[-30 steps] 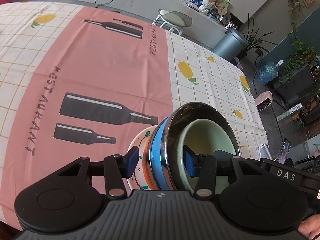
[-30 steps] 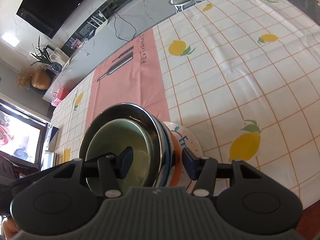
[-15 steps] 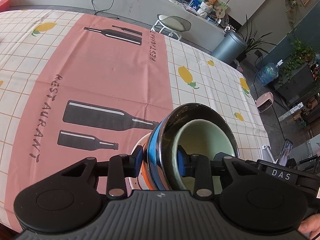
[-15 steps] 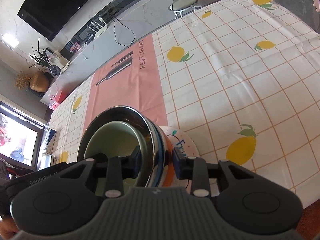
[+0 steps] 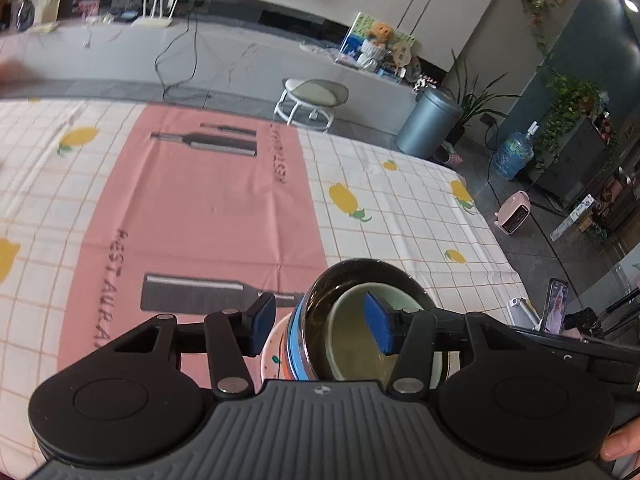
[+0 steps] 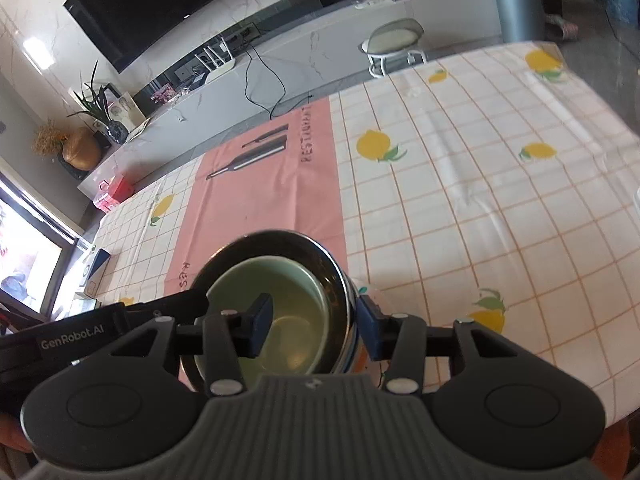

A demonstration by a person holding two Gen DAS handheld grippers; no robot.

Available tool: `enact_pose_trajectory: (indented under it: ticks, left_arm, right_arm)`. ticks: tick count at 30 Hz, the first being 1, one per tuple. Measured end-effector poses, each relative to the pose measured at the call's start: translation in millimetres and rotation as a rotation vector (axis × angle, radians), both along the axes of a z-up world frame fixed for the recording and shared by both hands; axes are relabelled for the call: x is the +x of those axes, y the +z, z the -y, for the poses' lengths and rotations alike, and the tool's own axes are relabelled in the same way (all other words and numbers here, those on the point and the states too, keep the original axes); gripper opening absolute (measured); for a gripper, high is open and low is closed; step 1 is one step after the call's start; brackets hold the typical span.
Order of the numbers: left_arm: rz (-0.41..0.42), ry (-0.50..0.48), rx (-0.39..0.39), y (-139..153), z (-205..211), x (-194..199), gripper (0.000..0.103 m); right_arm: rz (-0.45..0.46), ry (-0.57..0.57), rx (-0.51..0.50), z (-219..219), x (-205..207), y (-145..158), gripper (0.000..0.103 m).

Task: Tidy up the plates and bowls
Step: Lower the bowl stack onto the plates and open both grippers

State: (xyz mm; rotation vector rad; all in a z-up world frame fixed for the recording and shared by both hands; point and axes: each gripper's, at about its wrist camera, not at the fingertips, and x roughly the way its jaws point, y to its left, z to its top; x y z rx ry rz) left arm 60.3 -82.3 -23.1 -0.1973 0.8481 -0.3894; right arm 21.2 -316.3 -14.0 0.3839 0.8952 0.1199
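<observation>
A stack of dishes stands near the table's front edge: a pale green bowl [image 5: 356, 336] [image 6: 276, 300] nests in a steel bowl [image 5: 320, 300] [image 6: 332, 268], which sits on blue and orange bowls and a white patterned plate [image 5: 272, 356] [image 6: 372, 292]. My left gripper [image 5: 320, 328] is open, its jaws astride the stack's left rim, not touching. My right gripper [image 6: 316, 328] is open, astride the stack's right rim, one pad inside the green bowl.
The table carries a white checked cloth with lemons [image 6: 480, 208] and a pink runner printed with bottles [image 5: 200, 216]. A stool [image 5: 312, 96] and a grey bin [image 5: 428, 124] stand beyond the far edge. The front table edge lies just below the stack.
Both grippers had closed on the stack's rims half a second ago and have now opened. Both have lifted and tilted up, so more of the room shows.
</observation>
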Motion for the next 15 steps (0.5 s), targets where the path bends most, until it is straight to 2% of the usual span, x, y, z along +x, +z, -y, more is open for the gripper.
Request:
enact_pose_trajectory:
  ticks: [4,8,11,15]
  left_arm:
    - [0.184,-0.061,0.105,30,0,-25,0.062]
    - [0.321,-0.085,0.155,47,-5,-52,0.068]
    - [0.393,-0.062,0.207,51,-8,-70,0.069]
    - [0.442,-0.038,0.269,51,-15,-91,0.078]
  right_arm:
    - [0.110,0.054,-0.103,-20,-13,28,0.056]
    - [0.199,0.096,-0.160,-39,-30,50,0.059]
    - [0.247,0.115,-0.190,-50,-43,62,0.061]
    - [0.293,0.136,-0.214,-62,-64,70,0.071]
